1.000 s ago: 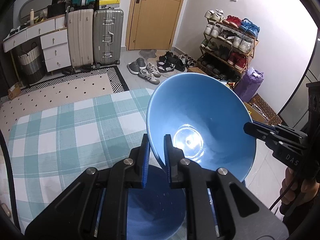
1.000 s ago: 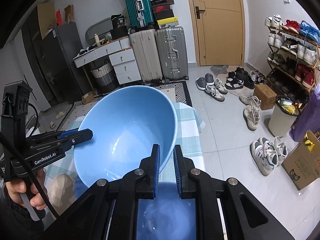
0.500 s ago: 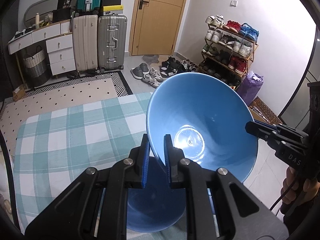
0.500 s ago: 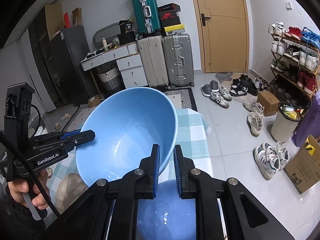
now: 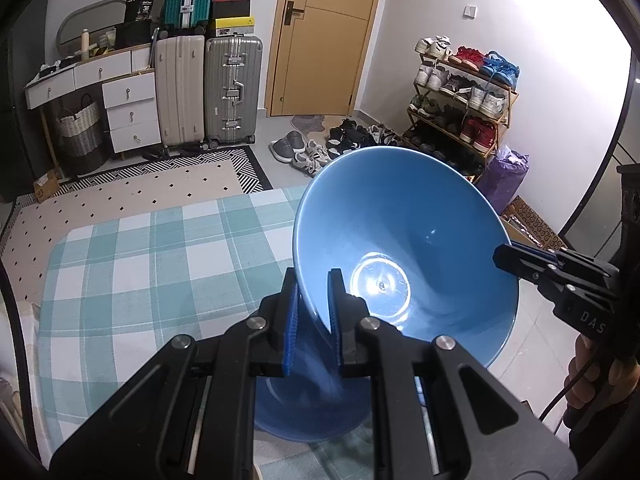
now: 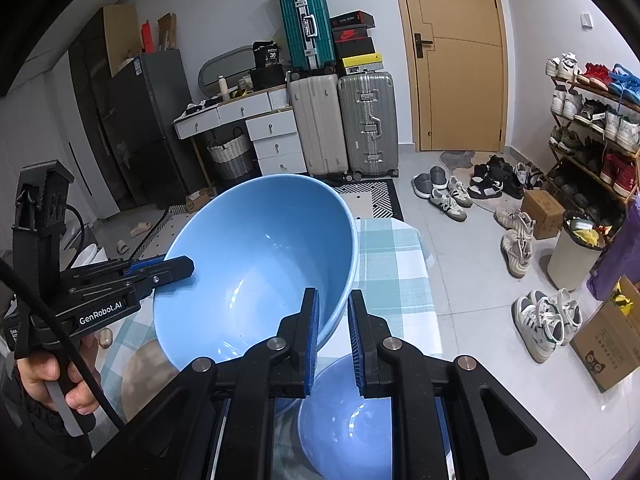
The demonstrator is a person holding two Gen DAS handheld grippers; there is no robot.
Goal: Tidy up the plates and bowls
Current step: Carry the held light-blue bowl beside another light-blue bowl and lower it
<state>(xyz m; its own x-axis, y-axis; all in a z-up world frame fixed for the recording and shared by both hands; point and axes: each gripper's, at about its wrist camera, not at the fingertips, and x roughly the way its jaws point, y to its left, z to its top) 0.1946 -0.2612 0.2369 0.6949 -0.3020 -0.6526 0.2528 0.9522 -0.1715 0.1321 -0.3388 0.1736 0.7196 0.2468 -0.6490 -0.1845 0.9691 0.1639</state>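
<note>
While I hold the large blue bowl (image 5: pixel 404 240) tilted above a second blue bowl (image 6: pixel 352 412) on the checked counter (image 5: pixel 140 264), left gripper (image 5: pixel 312 304) and right gripper (image 6: pixel 334 332) each clamp opposite rims between their jaws.

Black two-finger grippers: left gripper (image 5: pixel 312 312), right gripper (image 6: pixel 333 330); blue pads, silver screws; "GenRobot.AI" lettering and black cable at 9 o'clock.

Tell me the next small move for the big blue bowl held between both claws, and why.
Probably carry the big blue bowl over the second blue bowl on the checked tablecloth and lower it in. Both the left claw and the right claw pinch opposite rims, holding it tilted in the air above that bowl.
</note>
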